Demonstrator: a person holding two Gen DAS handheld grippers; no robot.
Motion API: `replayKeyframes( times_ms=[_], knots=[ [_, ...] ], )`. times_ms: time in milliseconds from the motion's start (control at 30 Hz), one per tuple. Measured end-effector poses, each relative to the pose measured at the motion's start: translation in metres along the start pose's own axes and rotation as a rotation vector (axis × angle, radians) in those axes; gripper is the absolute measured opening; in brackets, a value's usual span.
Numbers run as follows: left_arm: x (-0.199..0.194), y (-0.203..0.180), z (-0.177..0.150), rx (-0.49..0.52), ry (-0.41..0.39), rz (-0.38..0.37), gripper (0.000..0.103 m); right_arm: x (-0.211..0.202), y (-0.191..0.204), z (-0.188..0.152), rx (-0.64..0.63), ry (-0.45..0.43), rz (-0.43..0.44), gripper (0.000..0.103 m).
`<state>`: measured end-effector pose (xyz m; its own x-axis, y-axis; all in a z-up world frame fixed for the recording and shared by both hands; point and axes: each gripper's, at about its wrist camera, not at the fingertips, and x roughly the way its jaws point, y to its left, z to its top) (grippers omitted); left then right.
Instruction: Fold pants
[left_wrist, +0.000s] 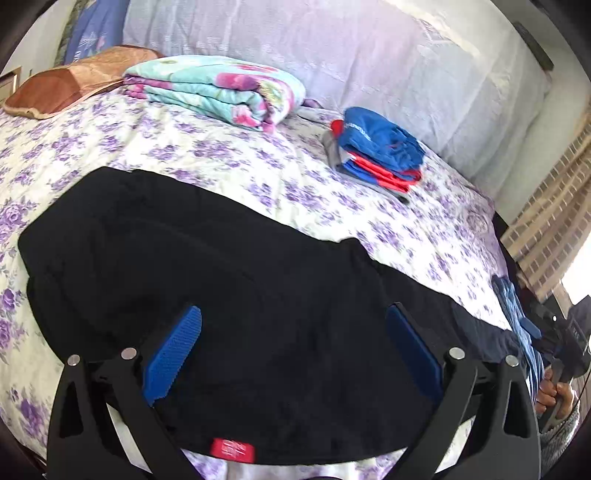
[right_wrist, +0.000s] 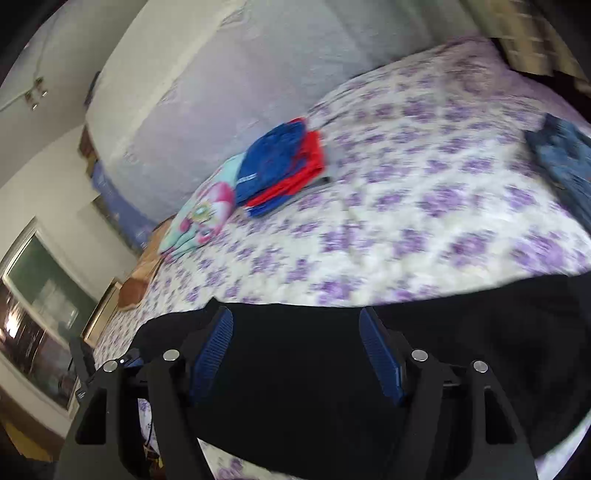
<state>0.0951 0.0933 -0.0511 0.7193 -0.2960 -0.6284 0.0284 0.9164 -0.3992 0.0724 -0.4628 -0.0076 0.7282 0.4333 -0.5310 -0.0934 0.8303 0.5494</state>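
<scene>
— Two grippers are shown; what is seen on the bed, and can any writing be read?

— Black pants (left_wrist: 229, 295) are spread across a purple-flowered bedspread (left_wrist: 229, 155). A red label (left_wrist: 232, 451) is sewn at the near edge of the pants; its print is too small to be read. White lettering on a folded blue and red garment (left_wrist: 376, 147) farther back is blurred.

— How are the grippers placed?

— The left gripper (left_wrist: 293, 347) is held with its blue pads (left_wrist: 173, 354) spread wide, over the pants; nothing is gripped. The right gripper (right_wrist: 295, 354) is likewise opened wide above the black cloth (right_wrist: 369, 369), with nothing clasped.

— What else is seen?

— A folded floral blanket (left_wrist: 218, 92) and a brown pillow (left_wrist: 70, 83) are laid well behind the pants.
</scene>
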Motion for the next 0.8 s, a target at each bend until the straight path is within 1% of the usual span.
replayKeyframes(
  times_ms=[100,133,200,267,333,367,433,500,567,600,667,700,733,800],
  knots=[
    [0.004,-0.014,-0.001,0.034,0.011,-0.023,0.097,-0.046,-0.048,-0.021,0.129,-0.04,-0.13,0.072],
    [0.006,-0.018,-0.002,0.032,0.013,-0.033,0.097,-0.059,-0.062,-0.028,0.174,-0.048,-0.157,0.072],
    [0.013,-0.022,-0.002,0.008,0.028,-0.074,0.097,-0.08,-0.092,-0.041,0.272,-0.064,-0.172,0.072],
    [0.021,-0.026,0.001,-0.012,0.063,-0.101,0.097,-0.084,-0.119,-0.048,0.365,-0.05,-0.204,0.072],
    [0.028,-0.033,0.006,0.011,0.095,-0.08,0.097,-0.072,-0.137,-0.05,0.423,0.003,-0.189,0.072],
    [0.029,-0.036,0.01,0.026,0.094,-0.059,0.097,-0.07,-0.144,-0.052,0.45,-0.001,-0.172,0.072],
    [0.029,-0.038,0.014,0.035,0.082,-0.036,0.098,-0.067,-0.151,-0.054,0.462,-0.043,-0.14,0.072],
    [0.027,-0.038,0.013,0.024,0.08,-0.045,0.098,-0.067,-0.159,-0.055,0.47,-0.094,-0.121,0.072],
    [0.026,-0.041,0.005,0.036,0.081,-0.047,0.098,-0.065,-0.161,-0.052,0.458,-0.122,-0.12,0.069],
    [0.025,-0.044,0.001,0.052,0.076,-0.04,0.098,-0.064,-0.161,-0.051,0.45,-0.136,-0.123,0.065],
    [0.021,-0.049,-0.007,0.097,0.059,-0.01,0.098,-0.063,-0.164,-0.05,0.441,-0.157,-0.127,0.052],
    [0.019,-0.051,-0.011,0.115,0.05,0.004,0.098,-0.064,-0.166,-0.051,0.442,-0.165,-0.132,0.036],
    [0.018,-0.053,-0.014,0.129,0.041,0.019,0.098,-0.064,-0.169,-0.053,0.448,-0.176,-0.127,0.027],
    [0.017,-0.05,-0.014,0.13,0.039,0.035,0.098,-0.066,-0.173,-0.056,0.457,-0.206,-0.099,0.022]
  ],
)
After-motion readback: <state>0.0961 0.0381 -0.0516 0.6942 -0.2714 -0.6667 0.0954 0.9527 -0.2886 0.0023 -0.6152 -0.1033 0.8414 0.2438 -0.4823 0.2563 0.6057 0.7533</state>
